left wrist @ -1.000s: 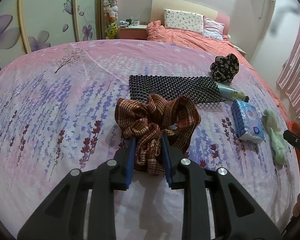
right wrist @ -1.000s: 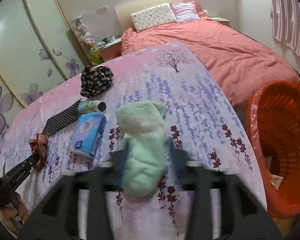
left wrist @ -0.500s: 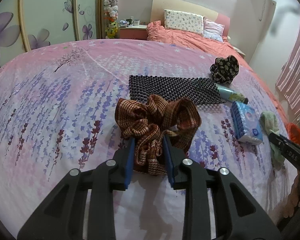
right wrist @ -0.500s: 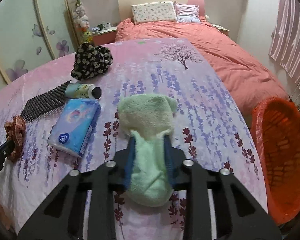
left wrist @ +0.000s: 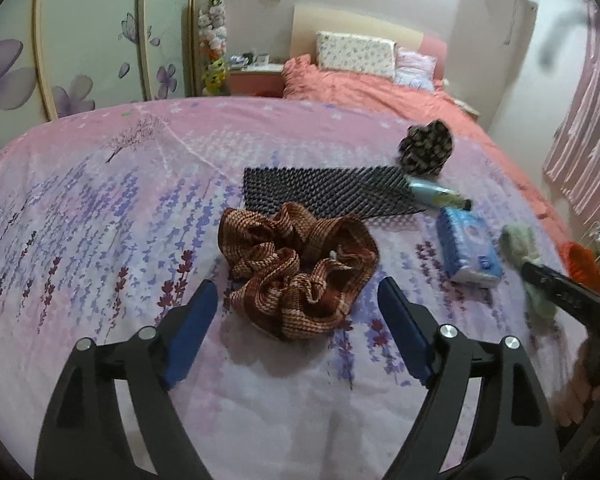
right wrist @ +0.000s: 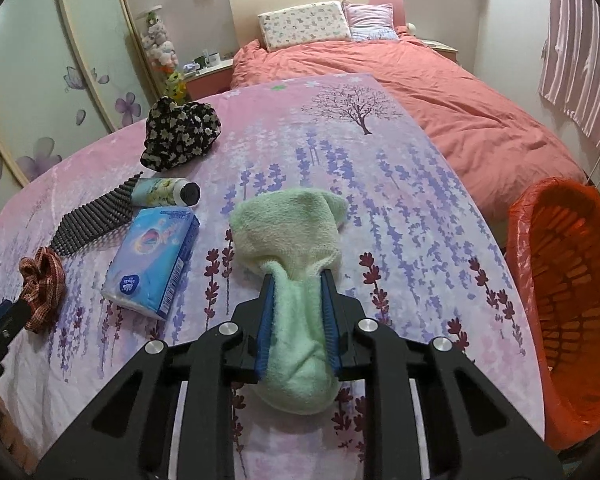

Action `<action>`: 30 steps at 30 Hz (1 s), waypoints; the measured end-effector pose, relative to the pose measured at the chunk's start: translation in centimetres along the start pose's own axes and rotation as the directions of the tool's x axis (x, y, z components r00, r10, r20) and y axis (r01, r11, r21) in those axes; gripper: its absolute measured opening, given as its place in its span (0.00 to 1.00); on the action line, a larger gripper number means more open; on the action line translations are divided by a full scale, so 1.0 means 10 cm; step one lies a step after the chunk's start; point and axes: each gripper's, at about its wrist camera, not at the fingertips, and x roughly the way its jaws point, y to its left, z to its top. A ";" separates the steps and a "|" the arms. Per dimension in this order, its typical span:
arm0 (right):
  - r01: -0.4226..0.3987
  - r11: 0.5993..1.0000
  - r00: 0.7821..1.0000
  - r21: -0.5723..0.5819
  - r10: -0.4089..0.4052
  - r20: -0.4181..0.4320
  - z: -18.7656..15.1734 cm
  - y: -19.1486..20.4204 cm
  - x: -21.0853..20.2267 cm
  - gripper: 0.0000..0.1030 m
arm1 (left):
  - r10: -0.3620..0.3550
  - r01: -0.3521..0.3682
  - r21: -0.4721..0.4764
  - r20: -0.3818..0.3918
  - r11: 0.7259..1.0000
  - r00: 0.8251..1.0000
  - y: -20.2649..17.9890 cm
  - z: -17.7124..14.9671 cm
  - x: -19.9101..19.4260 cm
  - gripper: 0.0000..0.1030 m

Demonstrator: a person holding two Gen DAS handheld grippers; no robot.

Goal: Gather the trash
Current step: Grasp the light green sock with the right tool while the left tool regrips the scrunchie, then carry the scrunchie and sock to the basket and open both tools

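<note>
The left gripper (left wrist: 296, 292) is hovering over the near left part of the flowered pink sheet (left wrist: 100, 208), its blue-padded fingers (left wrist: 190, 322) standing wide apart on either side of the brown checked scrunchie (left wrist: 296, 268) without touching it. The scrunchie is lying loose on the sheet, just in front of the black ribbed mat (left wrist: 324, 192), which is stretching toward the sheet's right side. At the mat's right end a small bottle (right wrist: 164, 192) is lying on its side, its black cap pointing right, and a dark floral scrunchie (right wrist: 180, 136) is sitting beyond it, nearer the far edge. Just in front of the bottle, a blue tissue pack (right wrist: 152, 260) is lying flat.

To the right of the pack, the right gripper (right wrist: 296, 308) is clamping a pale green sock (right wrist: 292, 240) between its pads; the sock's wide end is spreading forward over the sheet near its right edge, while its other end is bunching back between the fingers. Beyond the sheet's right edge, an orange basket (right wrist: 520, 240) lined with a red bag is standing lower down, beside the salmon-covered bed (right wrist: 440, 96).
</note>
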 end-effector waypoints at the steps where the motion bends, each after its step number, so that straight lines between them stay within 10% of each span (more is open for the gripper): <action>1: 0.000 1.000 1.000 0.000 0.000 0.000 0.00 0.00 0.00 0.22 | 0.011 -0.011 0.000 -0.014 1.000 1.000 -0.02 0.02 0.06 0.78; 20: 0.009 1.000 1.000 -0.018 -0.010 -0.003 0.00 0.03 0.01 0.25 | 0.080 -0.081 0.001 -0.089 0.997 0.993 -0.03 0.09 0.32 0.78; 22: -0.005 1.000 1.000 -0.004 0.005 -0.002 0.01 0.00 0.00 0.25 | 0.080 -0.080 0.000 -0.085 0.997 0.993 -0.03 0.09 0.31 0.72; 27: 0.026 1.000 1.000 -0.012 -0.026 0.002 0.01 0.02 -0.01 0.20 | 0.020 -0.019 0.013 -0.058 1.000 0.998 -0.07 0.10 0.27 0.23; 30: 0.027 1.000 1.000 -0.012 -0.026 0.015 -0.01 -0.02 -0.06 0.09 | -0.005 0.006 0.019 -0.040 1.000 0.999 -0.10 0.11 0.22 0.17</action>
